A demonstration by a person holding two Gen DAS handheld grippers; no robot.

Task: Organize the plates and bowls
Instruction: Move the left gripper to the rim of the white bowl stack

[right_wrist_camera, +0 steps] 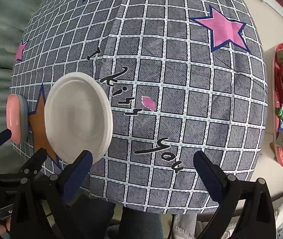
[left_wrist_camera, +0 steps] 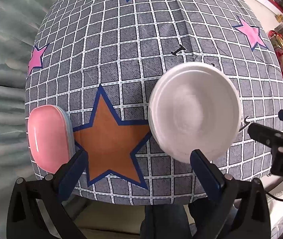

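A stack of white round plates (left_wrist_camera: 195, 111) rests on the grey checked tablecloth (left_wrist_camera: 133, 45), right of an orange star print. At the table's left edge a pink oblong dish (left_wrist_camera: 47, 137) lies on a blue one. My left gripper (left_wrist_camera: 139, 155) is open above the near edge, its fingers spanning the star between the two stacks. In the right wrist view the white plates (right_wrist_camera: 77, 117) and pink dish (right_wrist_camera: 14, 119) sit at left. My right gripper (right_wrist_camera: 143, 159) is open over bare cloth, its left finger (right_wrist_camera: 79, 171) near the white plates' rim. Nothing is held.
A red tray (right_wrist_camera: 281, 153) with jars and bottles stands on a white surface to the right of the table. Grey-green curtains (left_wrist_camera: 2, 79) hang at left. A person's legs show below the table's near edge. Bare cloth spreads across the middle and far side.
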